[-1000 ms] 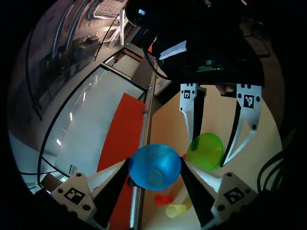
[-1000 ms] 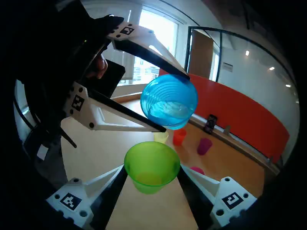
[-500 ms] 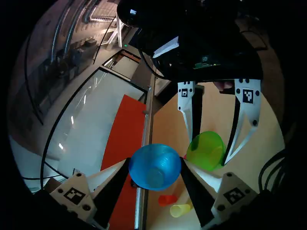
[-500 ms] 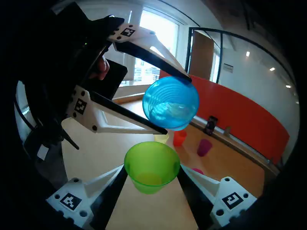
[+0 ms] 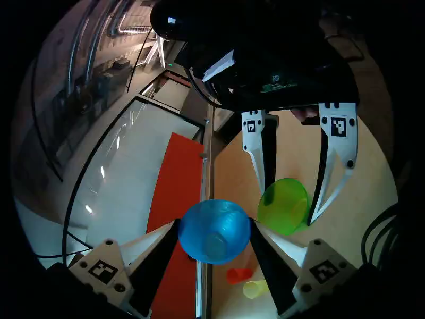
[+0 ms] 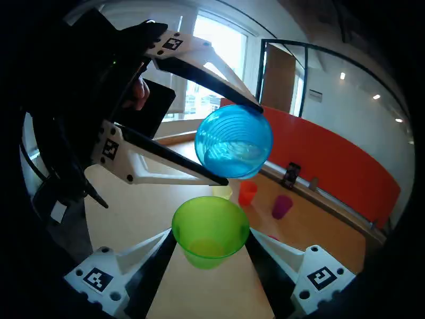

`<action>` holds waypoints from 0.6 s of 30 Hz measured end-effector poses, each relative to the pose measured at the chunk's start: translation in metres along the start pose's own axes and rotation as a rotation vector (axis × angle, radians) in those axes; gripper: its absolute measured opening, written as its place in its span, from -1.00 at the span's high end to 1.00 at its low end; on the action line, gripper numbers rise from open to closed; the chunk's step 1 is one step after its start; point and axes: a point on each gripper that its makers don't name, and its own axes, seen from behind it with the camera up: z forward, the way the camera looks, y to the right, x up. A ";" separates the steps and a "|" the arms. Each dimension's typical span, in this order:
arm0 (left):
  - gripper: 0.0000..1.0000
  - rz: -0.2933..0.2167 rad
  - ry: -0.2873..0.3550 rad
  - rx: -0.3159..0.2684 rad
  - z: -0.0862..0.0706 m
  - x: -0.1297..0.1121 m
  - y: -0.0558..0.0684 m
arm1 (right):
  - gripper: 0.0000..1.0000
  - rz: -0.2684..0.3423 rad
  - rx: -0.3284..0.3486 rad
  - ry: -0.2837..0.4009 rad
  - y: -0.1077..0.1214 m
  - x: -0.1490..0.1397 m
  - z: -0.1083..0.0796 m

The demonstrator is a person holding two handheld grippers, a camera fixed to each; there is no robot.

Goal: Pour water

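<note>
Right gripper view: above the desk, my left tongs pinch the blue cup, tipped toward the green cup, which is clamped in my right tongs. Pouring seems underway; next I tilt further, rim over the green mouth.

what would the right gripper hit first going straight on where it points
Most likely the blue cup held by the left gripper, tilted just ahead of and above the right gripper and its green cup; depth is unclear, so it might pass underneath.
</note>
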 end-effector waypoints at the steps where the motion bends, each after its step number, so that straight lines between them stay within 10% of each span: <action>1: -0.79 0.002 -0.001 0.002 0.000 0.000 0.000 | -0.83 0.000 0.001 0.000 0.000 0.000 0.000; 18: -0.79 0.034 -0.003 0.014 -0.002 0.001 0.000 | -0.83 0.004 0.014 0.008 -0.004 0.003 0.003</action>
